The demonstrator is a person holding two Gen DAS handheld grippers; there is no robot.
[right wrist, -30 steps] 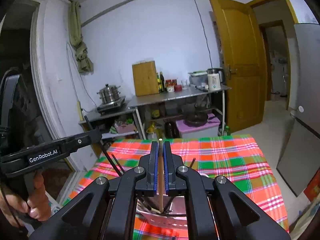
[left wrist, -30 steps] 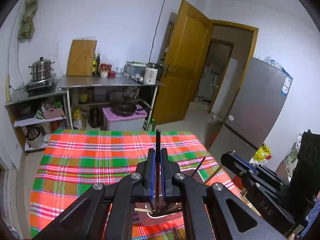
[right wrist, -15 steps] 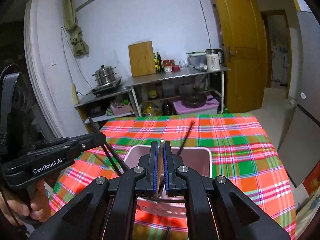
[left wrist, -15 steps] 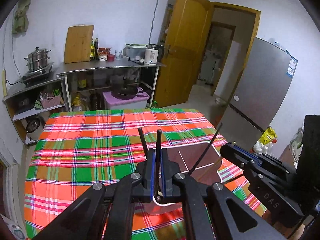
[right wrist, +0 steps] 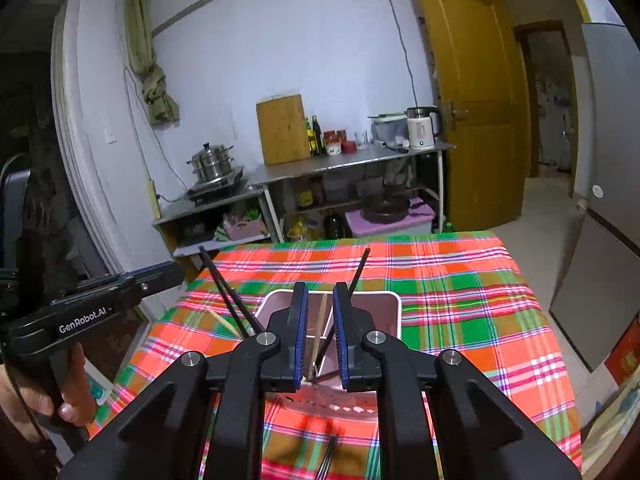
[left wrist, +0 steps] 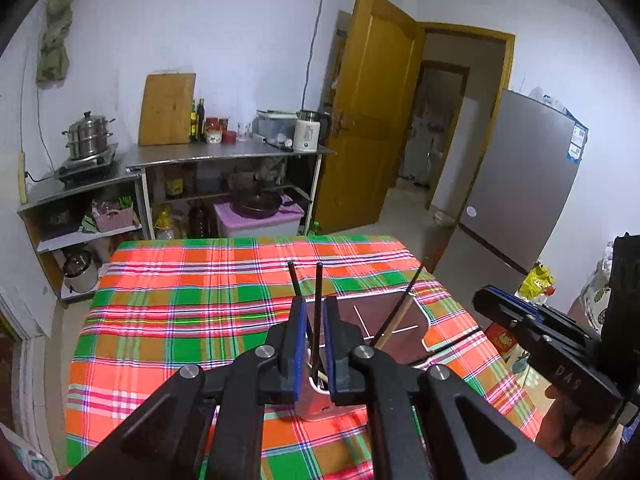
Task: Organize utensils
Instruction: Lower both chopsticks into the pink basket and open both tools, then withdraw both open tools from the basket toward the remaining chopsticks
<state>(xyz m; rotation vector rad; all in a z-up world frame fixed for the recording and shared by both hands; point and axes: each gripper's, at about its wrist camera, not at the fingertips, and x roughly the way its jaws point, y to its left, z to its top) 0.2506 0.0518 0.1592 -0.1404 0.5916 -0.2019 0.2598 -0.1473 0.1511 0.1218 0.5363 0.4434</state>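
A pinkish rectangular utensil holder [right wrist: 387, 295] stands on the plaid tablecloth [right wrist: 460, 288], with several chopsticks leaning in it. My left gripper [left wrist: 315, 316] hangs over its near rim [left wrist: 316, 410]. Its jaws are opening, and a black chopstick [left wrist: 318, 300] stands between the pads with a thin gap on each side. My right gripper [right wrist: 320, 300] is over the holder too, jaws opening. A wooden chopstick [right wrist: 320, 322] stands free between its pads, its lower end in the holder. More black chopsticks [right wrist: 224, 284] lean out to the left.
A pair of black chopsticks [right wrist: 330, 456] lies on the cloth near the front edge. Beyond the table are a steel counter [left wrist: 224, 154] with a cutting board and kettle, an open wooden door [left wrist: 372, 112] and a grey fridge [left wrist: 520, 184]. A hand [right wrist: 36, 400] holds the left gripper's handle.
Both grippers came down and forward over the holder. Their pads, shut on one chopstick each before, have parted, and the chopsticks now stand loose in the holder.
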